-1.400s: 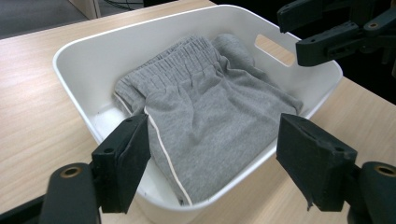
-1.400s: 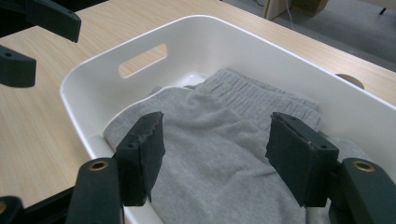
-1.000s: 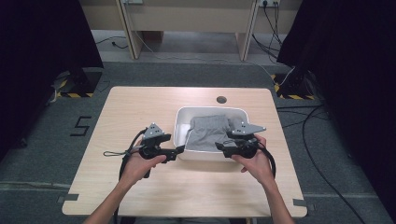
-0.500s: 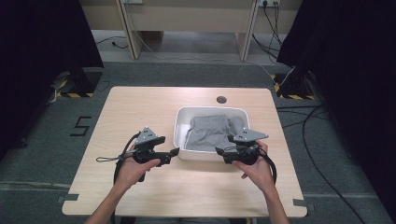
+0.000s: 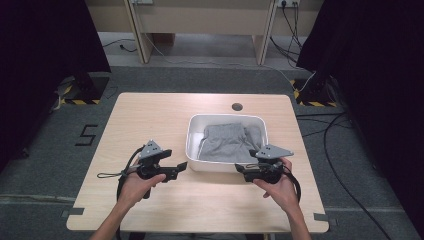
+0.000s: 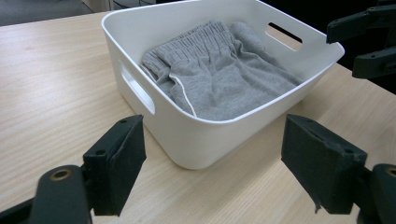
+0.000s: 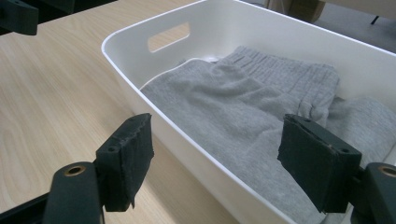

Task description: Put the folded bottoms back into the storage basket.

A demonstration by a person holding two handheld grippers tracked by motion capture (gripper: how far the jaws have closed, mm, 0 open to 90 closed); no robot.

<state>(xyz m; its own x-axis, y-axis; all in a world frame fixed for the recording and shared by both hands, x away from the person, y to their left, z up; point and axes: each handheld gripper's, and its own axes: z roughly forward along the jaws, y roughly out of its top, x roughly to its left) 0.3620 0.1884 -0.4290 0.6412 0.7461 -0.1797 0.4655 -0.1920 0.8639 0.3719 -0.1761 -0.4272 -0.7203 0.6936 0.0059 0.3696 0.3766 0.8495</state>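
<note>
Item: white plastic tub (image 5: 196,150) holding a grey knitted garment (image 5: 227,142), on a light wooden table (image 5: 150,115).

Position relative to grippers: the tub sits right of the table's centre, with both grippers at its near side. In the high view the left gripper (image 5: 181,166) lies just beside the tub's near left corner, jaws pointing toward it. The right gripper (image 5: 240,170) is at the tub's near right corner, its grey plate over the rim. In the left gripper view the left gripper (image 6: 212,163) has its jaws spread wide, nothing between them; the tub's rounded corner stands just ahead of the gap. In the right gripper view the right gripper (image 7: 215,163) is likewise spread wide and holds nothing; the tub's near wall (image 7: 187,144) runs across between its jaws, one pad outside the tub, the other over the garment (image 7: 243,107).

Appearance, tub (image 6: 196,133): glossy white, rectangular with rounded corners, slot handles cut in two opposite walls.

Appearance, garment (image 6: 224,79): soft grey fabric, loosely folded, with a ribbed gathered band at one end and a thin white edge line along a fold. It covers most of the tub's floor and lies below the rim.

Each gripper is held by a hand (image 5: 135,185) of the person.
</note>
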